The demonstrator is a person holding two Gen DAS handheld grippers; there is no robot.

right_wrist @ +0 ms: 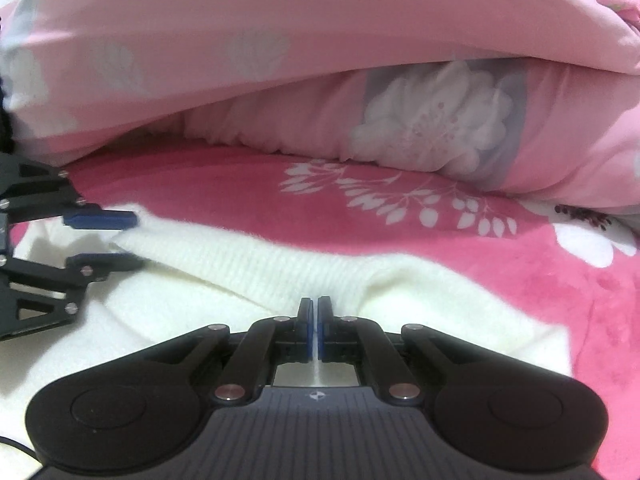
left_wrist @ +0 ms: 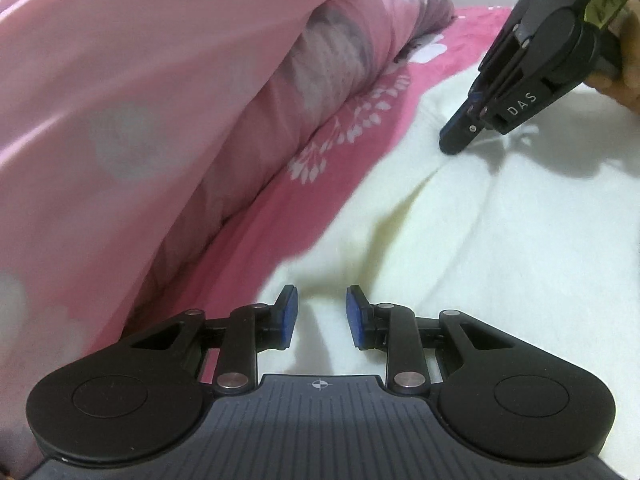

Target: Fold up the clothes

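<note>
A cream knit sweater (left_wrist: 480, 248) lies spread on the bed, its ribbed hem (right_wrist: 256, 268) facing the pillows. My left gripper (left_wrist: 322, 314) hovers low over the sweater's edge near the pink sheet. Its blue pads (left_wrist: 289, 312) stand apart, with knit showing in the gap and not squeezed. In the right wrist view the left gripper (right_wrist: 116, 239) straddles the hem's left corner. My right gripper (right_wrist: 318, 320) is shut, with a thin sliver of cream fabric pinched between its pads. Seen from the left wrist view, the right gripper (left_wrist: 456, 142) digs into the sweater and creases radiate from its tip.
A bright pink bedsheet (right_wrist: 500, 280) with white leaf prints lies under the sweater. Pale pink flowered pillows or a quilt (right_wrist: 320, 60) are piled close behind, also as a slope (left_wrist: 140, 100) on the left. A hand (left_wrist: 628, 60) holds the right gripper.
</note>
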